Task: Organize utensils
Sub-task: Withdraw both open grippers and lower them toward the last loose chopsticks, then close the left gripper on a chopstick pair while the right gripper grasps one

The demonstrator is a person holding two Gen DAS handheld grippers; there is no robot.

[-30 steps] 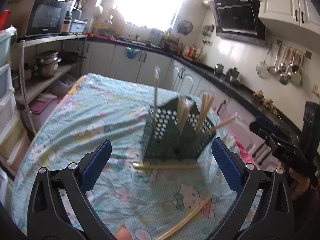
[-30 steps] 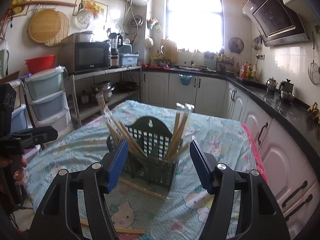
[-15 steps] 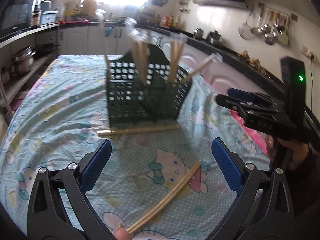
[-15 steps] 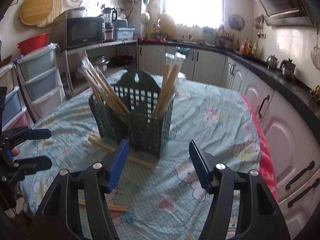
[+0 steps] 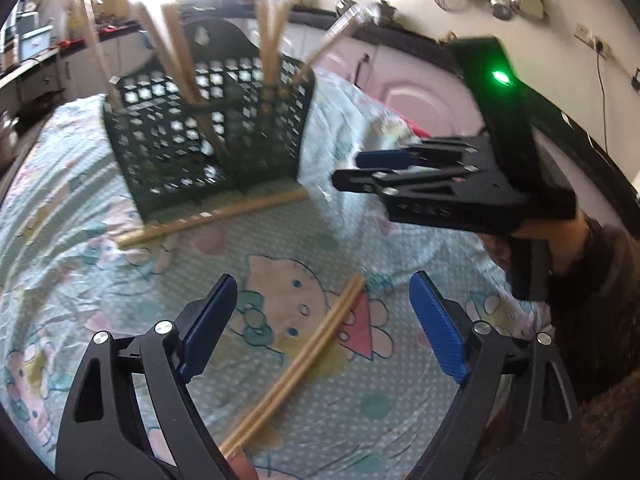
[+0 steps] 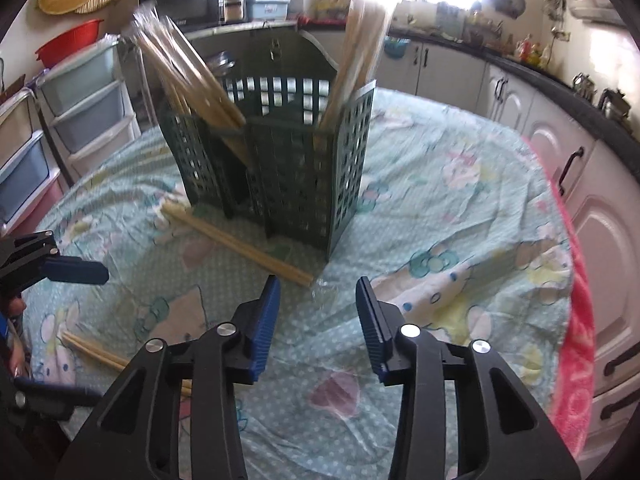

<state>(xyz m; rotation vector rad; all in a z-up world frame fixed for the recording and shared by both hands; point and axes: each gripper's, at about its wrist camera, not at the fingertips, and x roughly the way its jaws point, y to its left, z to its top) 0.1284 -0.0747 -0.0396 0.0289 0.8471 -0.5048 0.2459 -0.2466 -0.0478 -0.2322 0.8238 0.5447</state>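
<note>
A dark green plastic lattice utensil basket (image 5: 208, 136) stood on the cartoon-print, pale blue tablecloth (image 5: 80, 280), with bundles of pale wooden chopsticks (image 6: 188, 76) leaning in its compartments. The left gripper (image 5: 322, 320) had just been closing, still wide, around a loose chopstick pair (image 5: 304, 356), apparently not touching it. The right gripper (image 6: 318, 316), jaws narrowing and empty, hovered near another chopstick pair at the basket's foot (image 6: 240, 244).

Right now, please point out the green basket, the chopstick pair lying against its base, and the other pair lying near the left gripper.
green basket (image 6: 352, 160), right wrist view, side wall.
pair by basket (image 6: 240, 244), right wrist view, mid-length.
pair near left gripper (image 5: 316, 340), left wrist view, mid-length.
</note>
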